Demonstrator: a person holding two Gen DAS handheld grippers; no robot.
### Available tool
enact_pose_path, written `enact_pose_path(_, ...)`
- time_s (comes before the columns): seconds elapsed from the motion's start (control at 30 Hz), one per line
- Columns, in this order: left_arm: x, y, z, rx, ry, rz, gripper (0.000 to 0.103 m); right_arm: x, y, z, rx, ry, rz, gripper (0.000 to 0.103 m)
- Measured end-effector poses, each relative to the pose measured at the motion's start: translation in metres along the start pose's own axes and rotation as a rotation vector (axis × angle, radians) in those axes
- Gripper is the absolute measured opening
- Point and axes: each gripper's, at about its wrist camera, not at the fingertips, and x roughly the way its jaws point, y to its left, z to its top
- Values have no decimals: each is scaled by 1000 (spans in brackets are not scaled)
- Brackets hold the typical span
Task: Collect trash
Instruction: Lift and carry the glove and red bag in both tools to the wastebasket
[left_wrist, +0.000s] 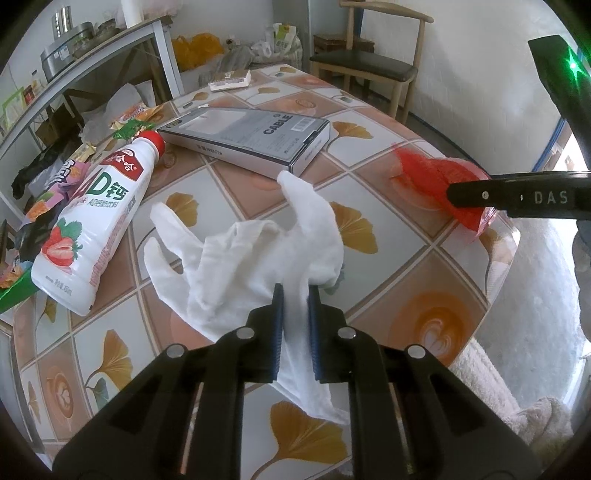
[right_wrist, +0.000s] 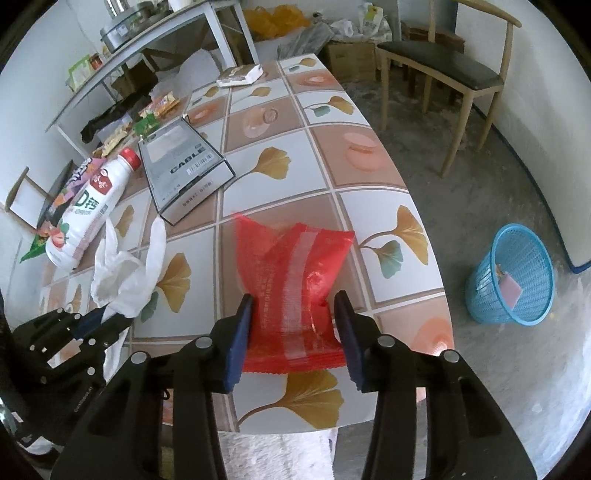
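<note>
My left gripper (left_wrist: 295, 295) is shut on a crumpled white glove (left_wrist: 255, 254) that lies on the tiled table (left_wrist: 417, 295); the glove also shows in the right wrist view (right_wrist: 125, 269). My right gripper (right_wrist: 295, 310) straddles a red plastic wrapper (right_wrist: 295, 280), its pads touching both sides and pinching it at the waist. The wrapper shows in the left wrist view (left_wrist: 424, 177) at the table's right edge. A white strawberry milk bottle (left_wrist: 92, 221) lies on its side at the left. A grey cable box (left_wrist: 251, 140) lies beyond the glove.
A blue mesh waste basket (right_wrist: 513, 277) stands on the floor right of the table, with a pink item inside. Snack wrappers (left_wrist: 133, 122) pile at the table's left. A small white box (right_wrist: 240, 75) lies at the far end. A chair (right_wrist: 443, 62) and a shelf (left_wrist: 74, 74) stand behind.
</note>
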Motion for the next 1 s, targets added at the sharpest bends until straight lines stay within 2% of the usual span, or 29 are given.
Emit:
enact_pose_path(0.23,-7,1,0,-13,-31,-2,8,-6,-1,2,13,-15,22,42)
enact_pose_path(0.43,-24,6,6,-32,-88,-6,8,-18,-2,5,33,-43,59,41)
enact_pose_path(0.57,-41,11,12,-47,-140,-7,8,-29,-3,9,57,-65,119,41)
enact_pose_path(0.87,-90,36,28,-108,-287,-33,8,-60,6,19,46,-150,145,41)
enact_pose_path(1.0,-106,45,31,-136,-326,-52,8,-68,8,20,45,-168,153,41)
